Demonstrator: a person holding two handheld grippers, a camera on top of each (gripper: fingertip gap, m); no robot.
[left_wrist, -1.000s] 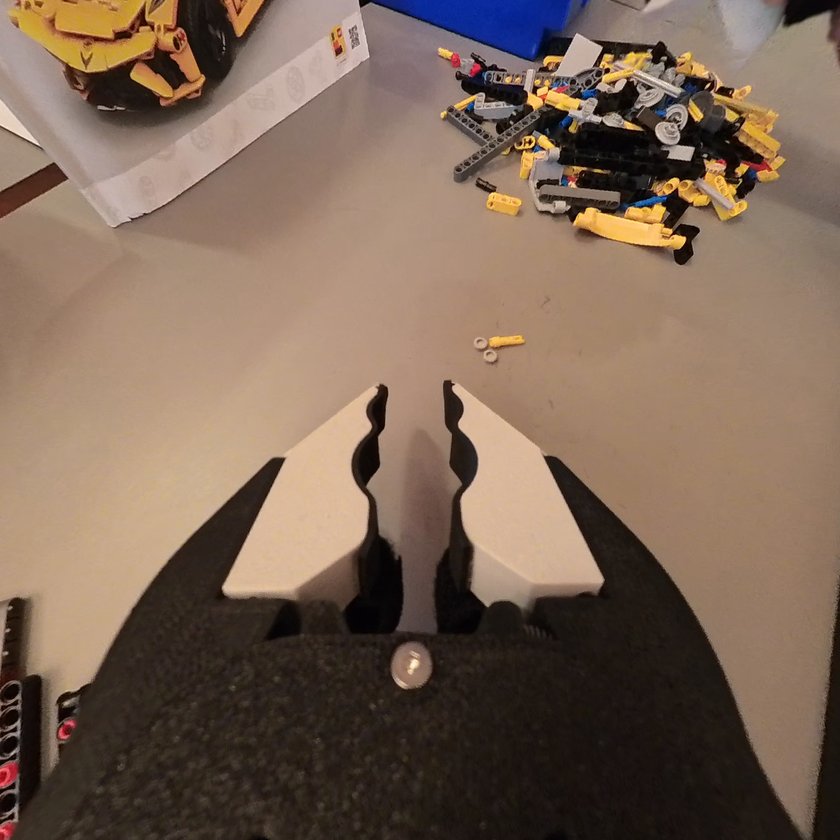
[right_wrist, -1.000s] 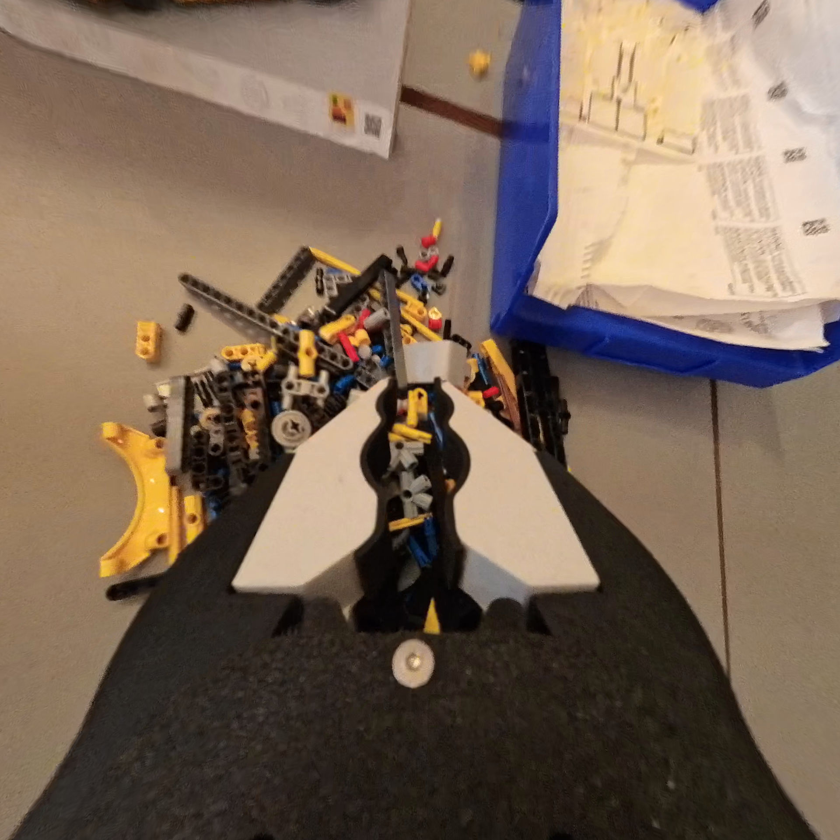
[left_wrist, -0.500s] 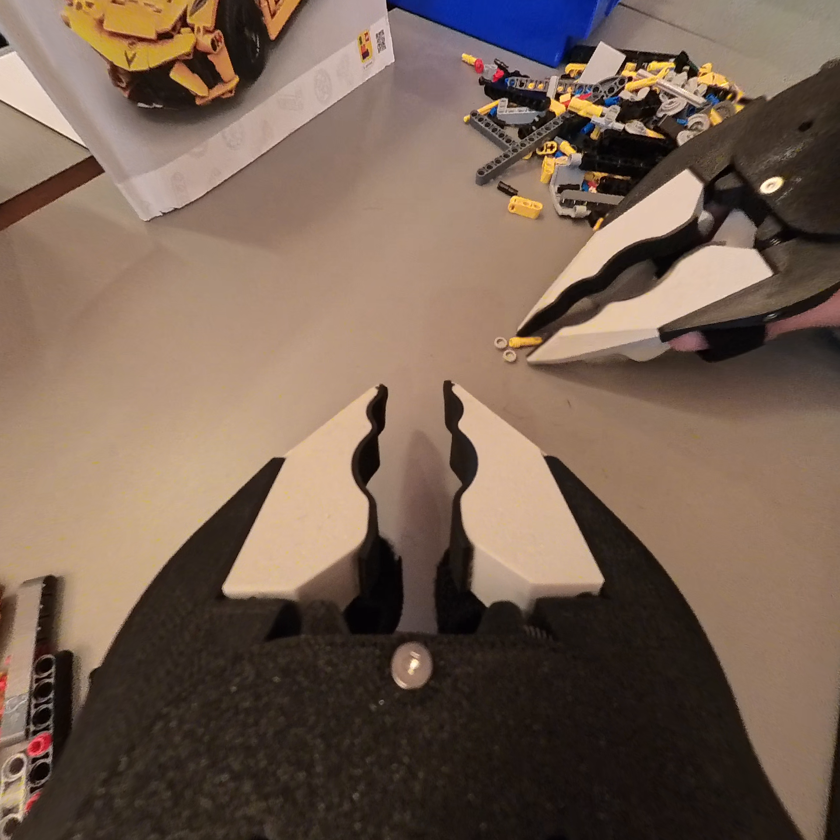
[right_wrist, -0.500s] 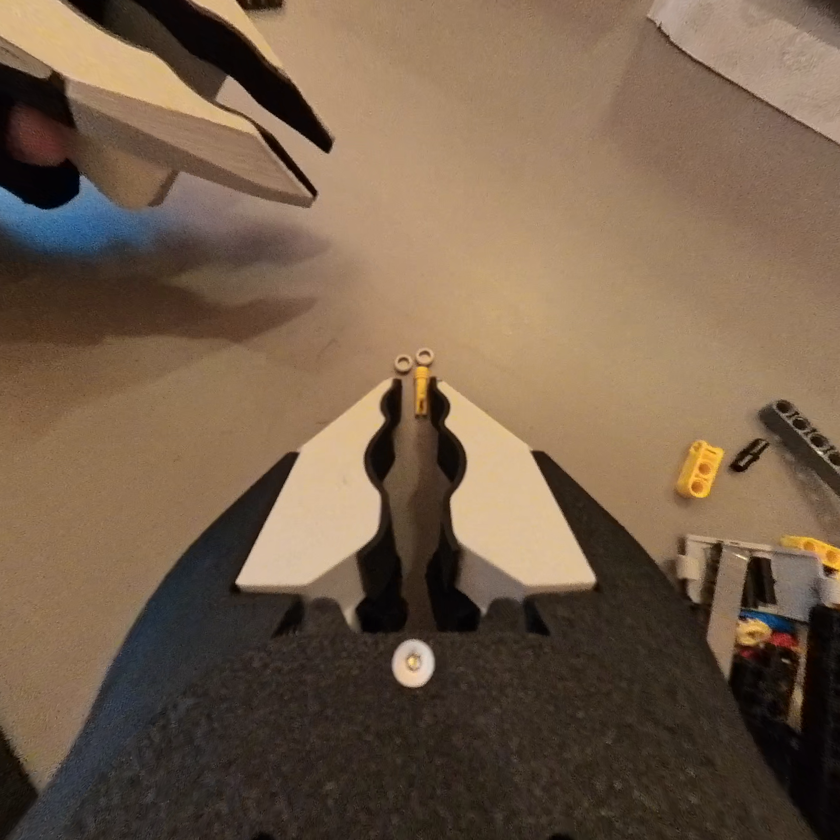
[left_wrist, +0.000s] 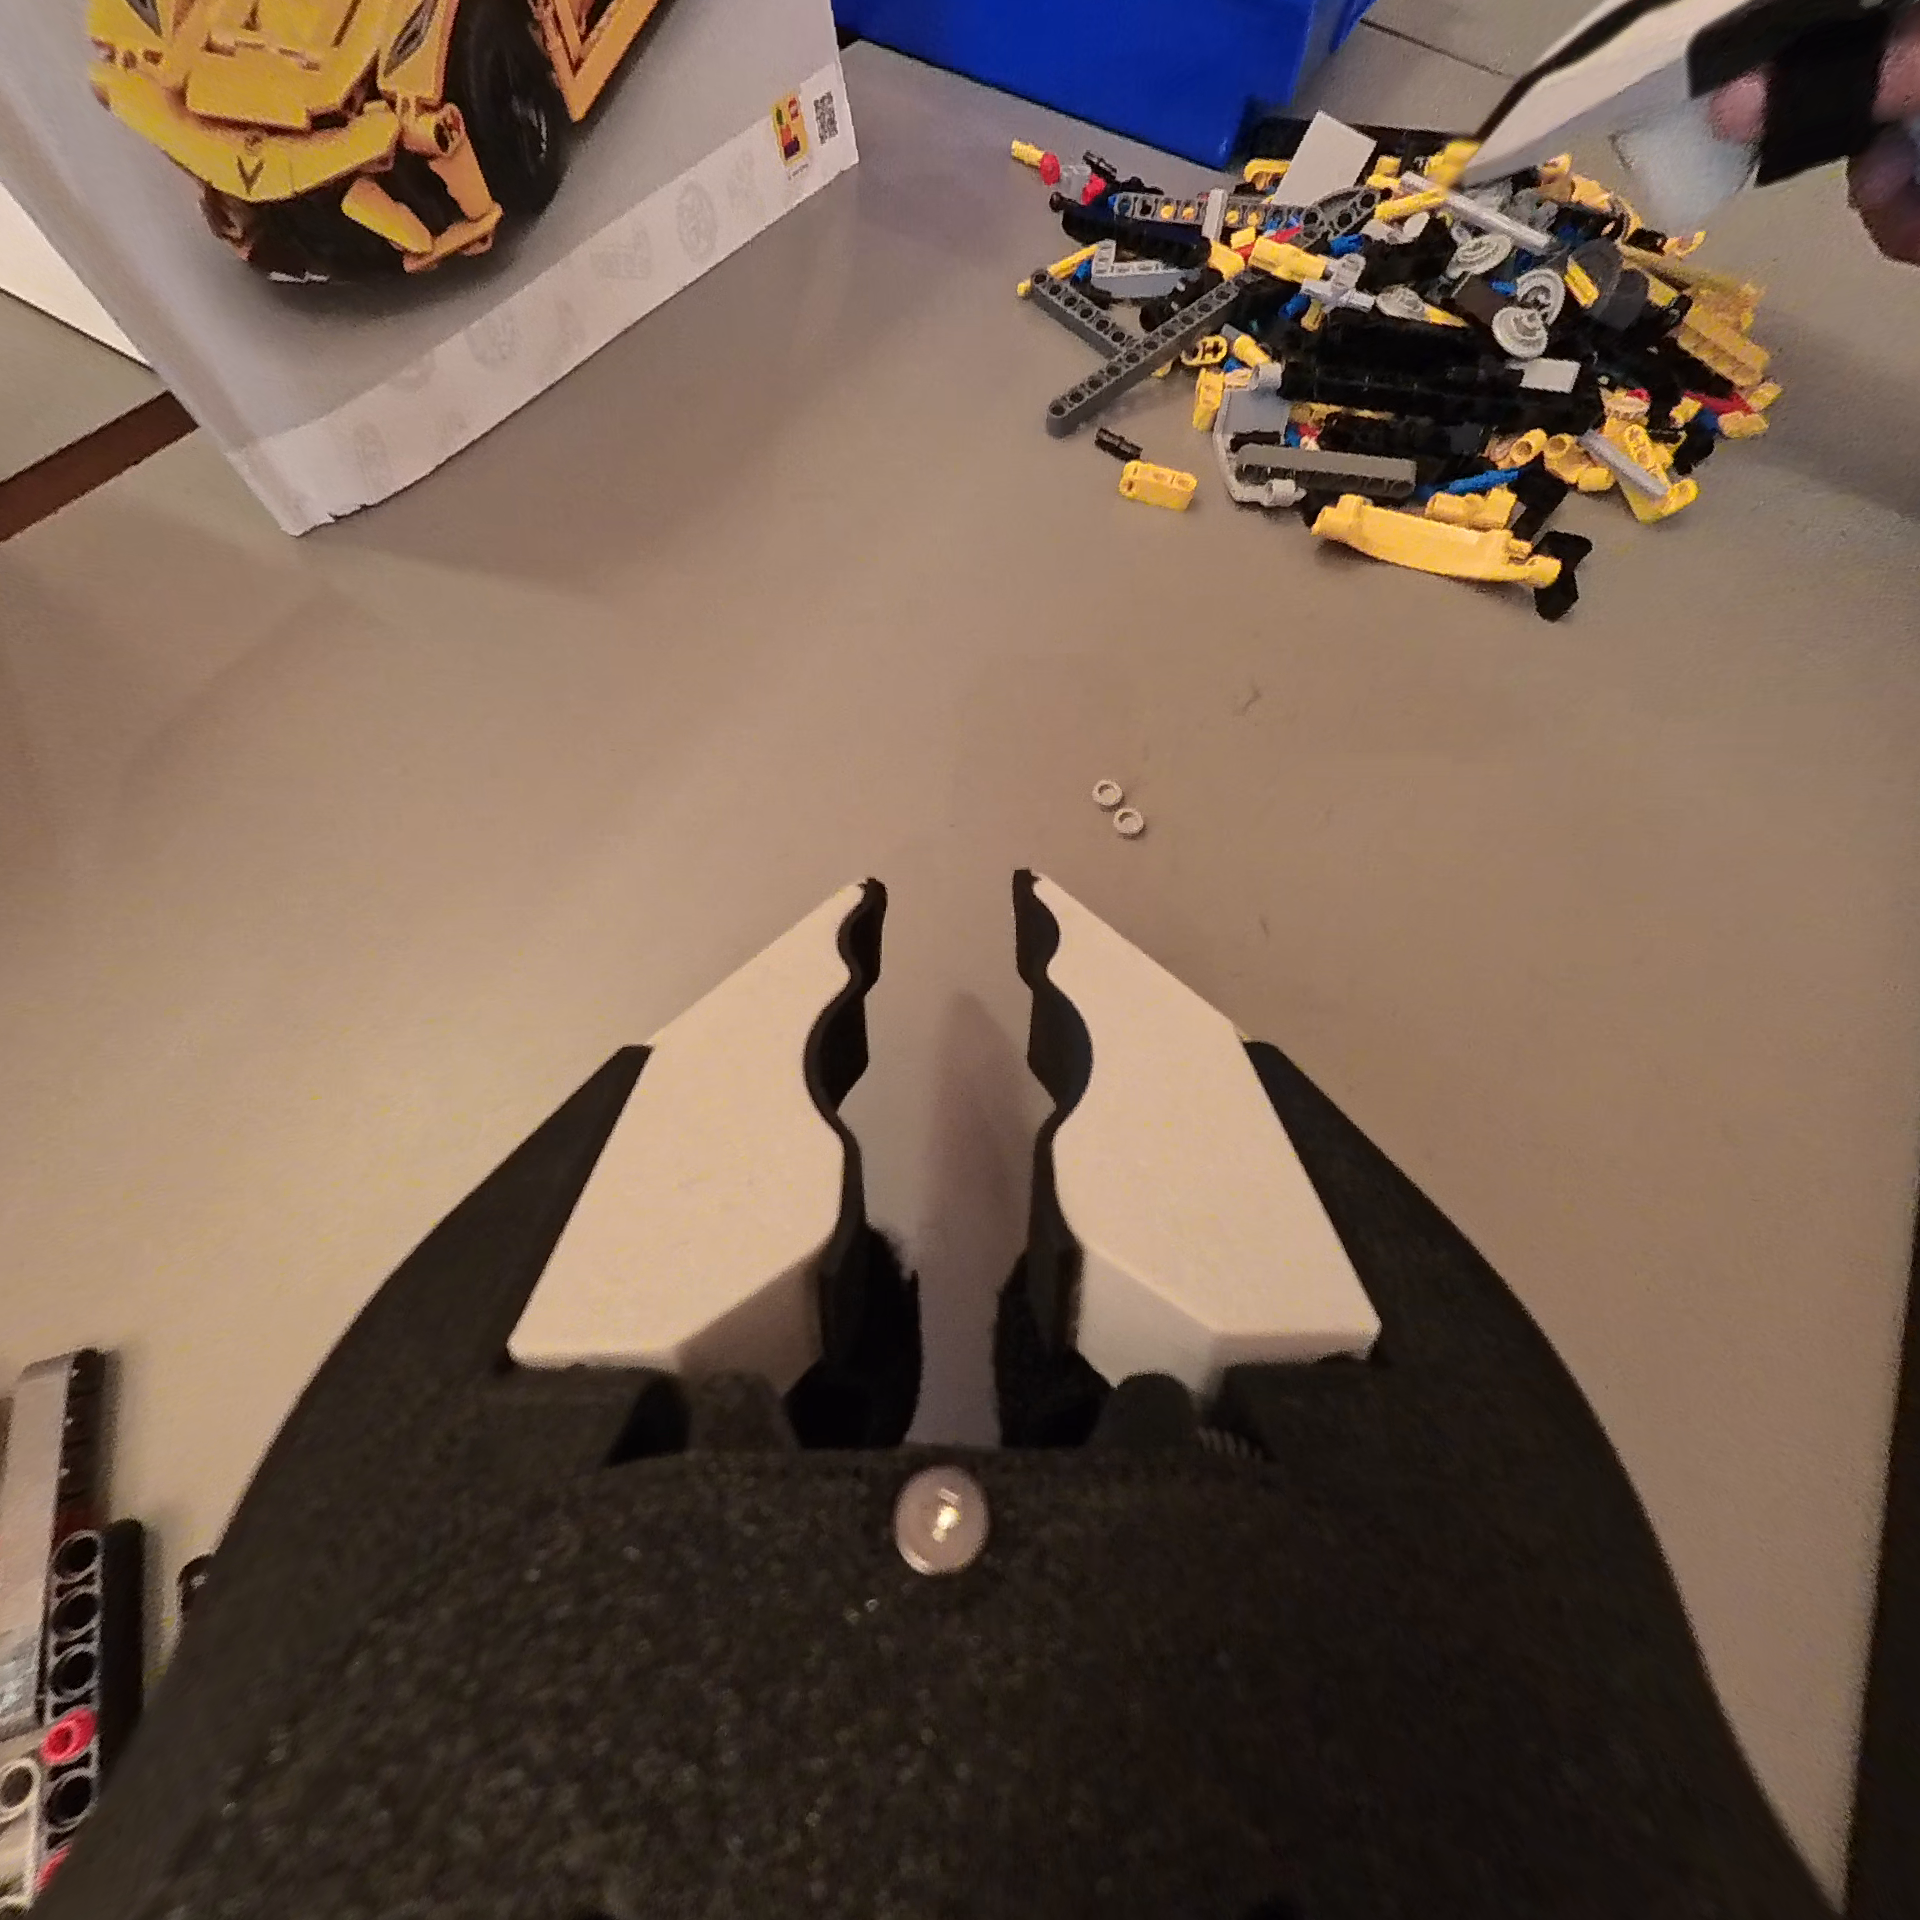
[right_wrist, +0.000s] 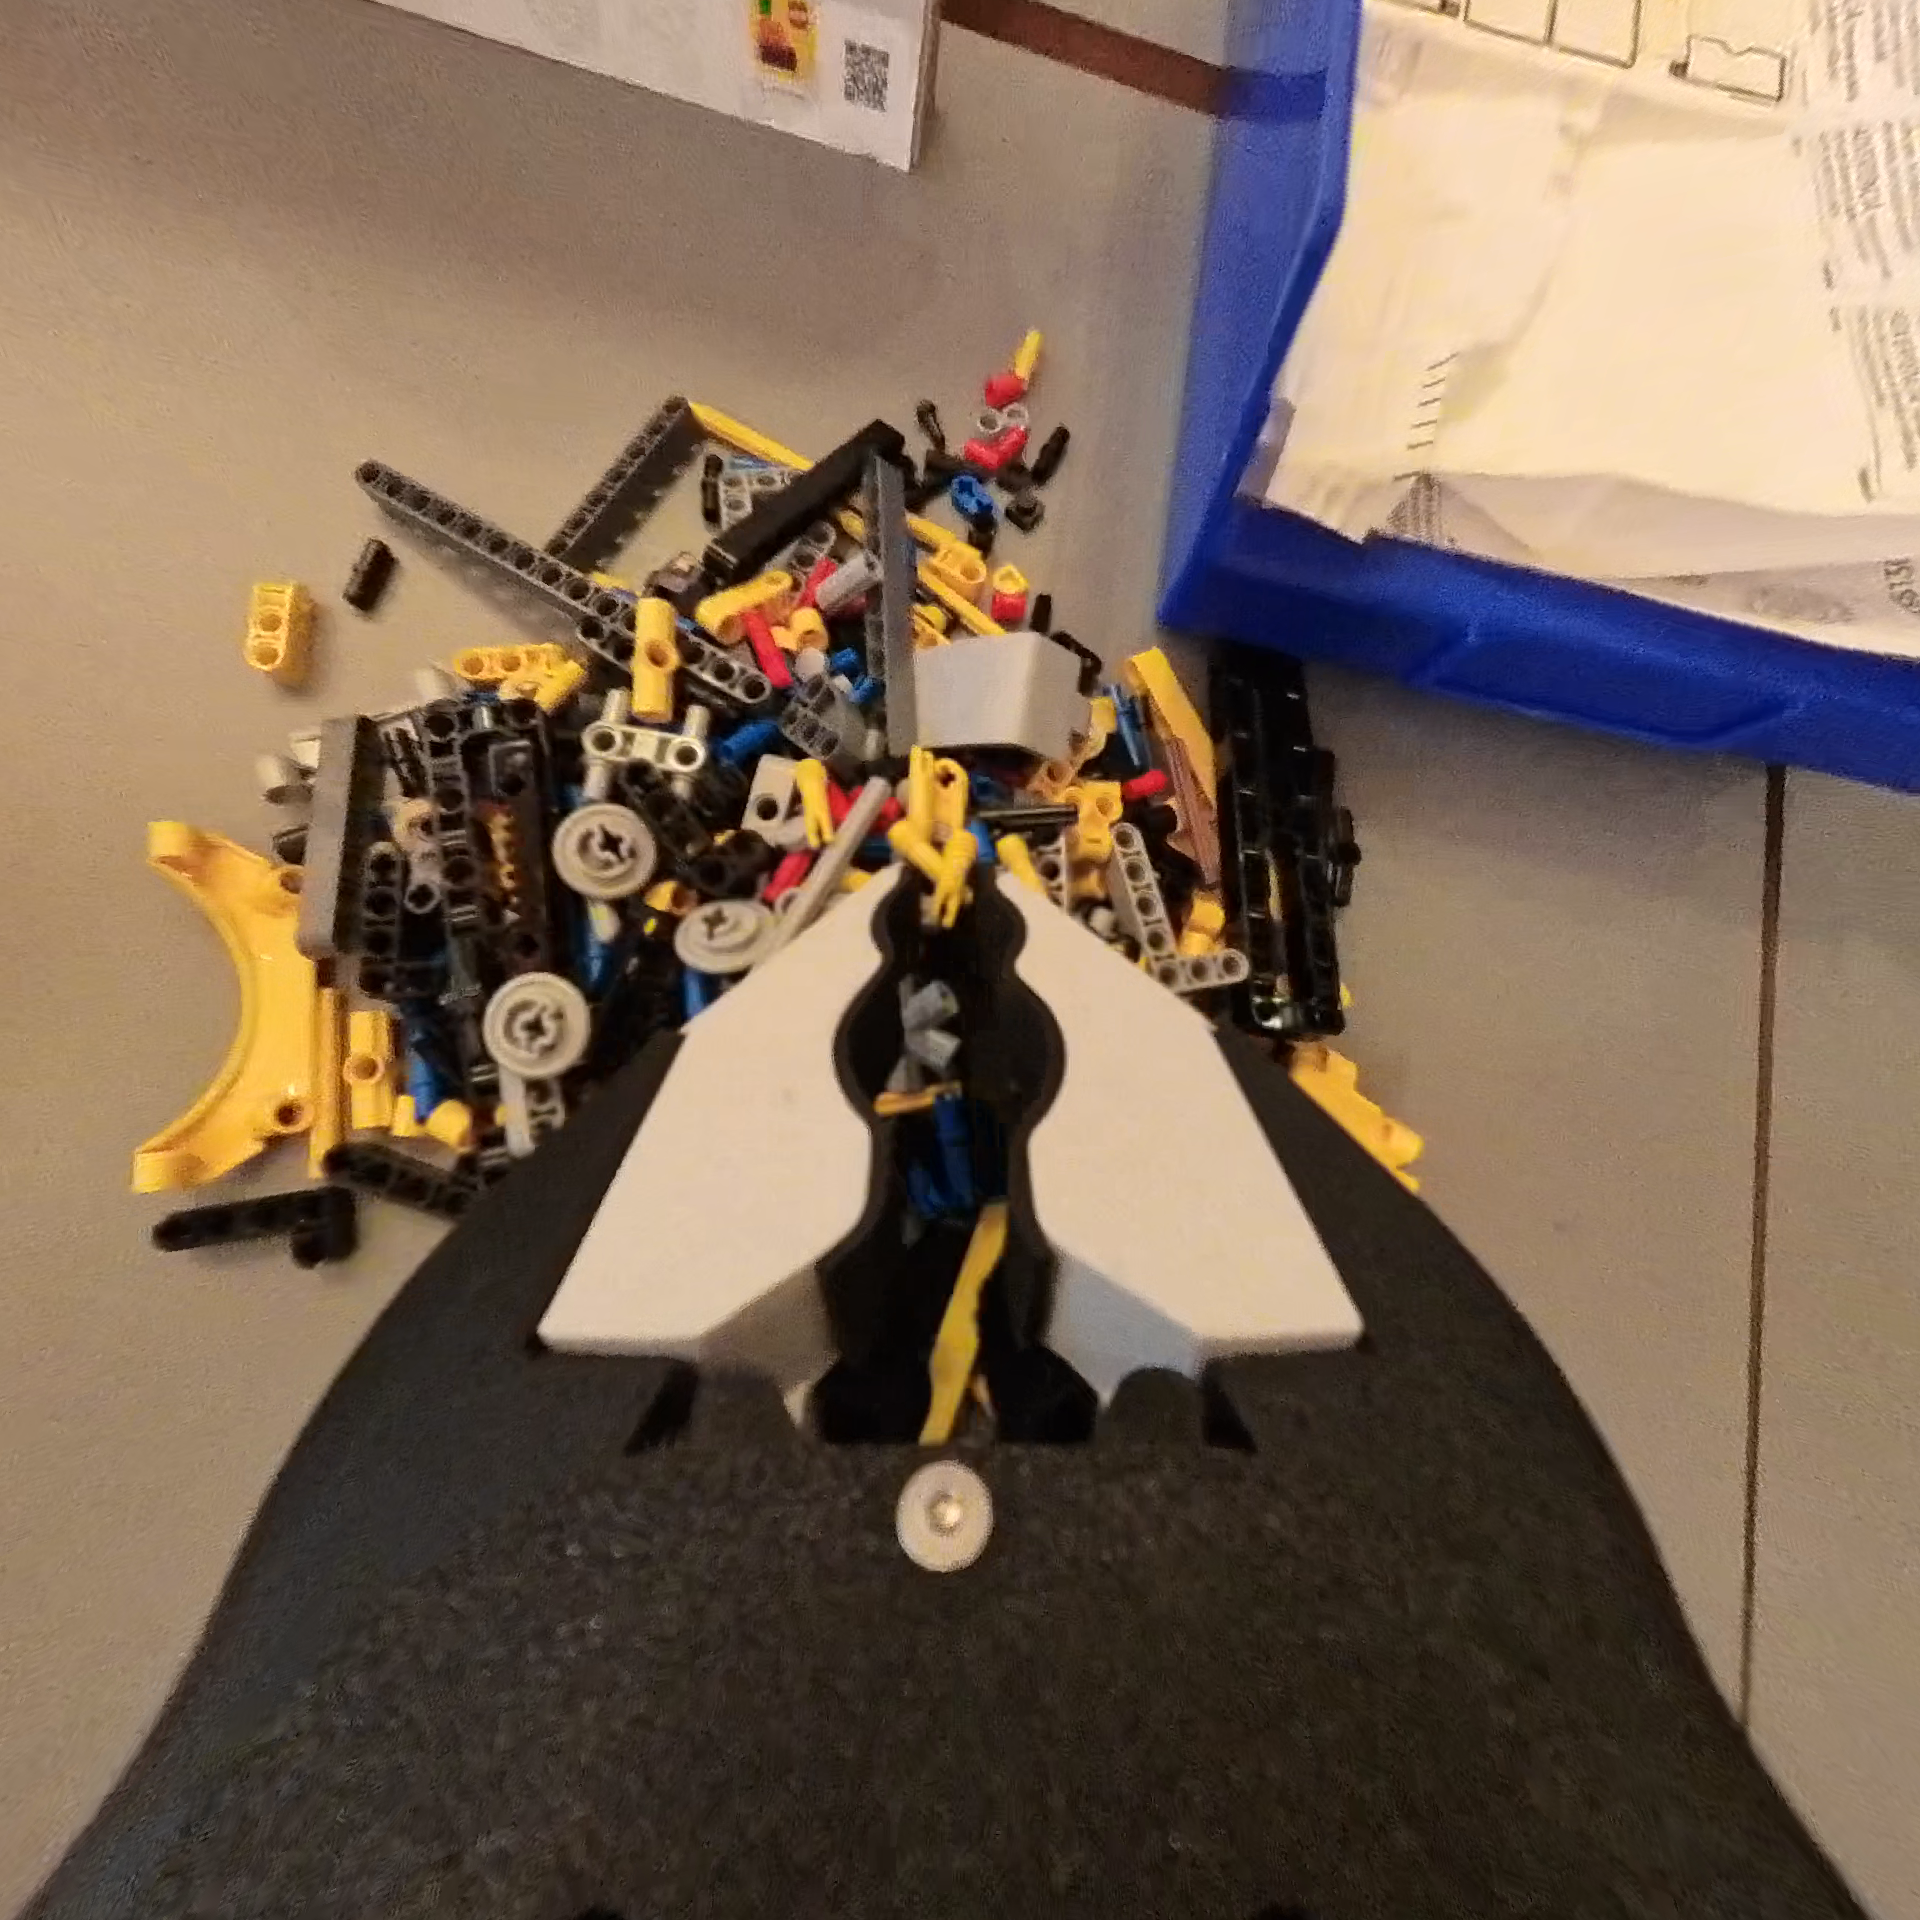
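Right wrist view: your right gripper pinches a small yellow pin above the brick pile; your left gripper hangs parted and empty near two grey rings.

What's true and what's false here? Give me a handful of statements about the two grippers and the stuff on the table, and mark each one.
1. The left gripper has its jaws apart with nothing between them. True.
2. Two small grey rings lie on the table just ahead of the left gripper. True.
3. The right gripper hangs over bare table. False: it is above the pile of bricks.
4. The blue bin is empty. False: it holds printed paper sheets.
5. A yellow pin sits between the right gripper's jaw tips. True.
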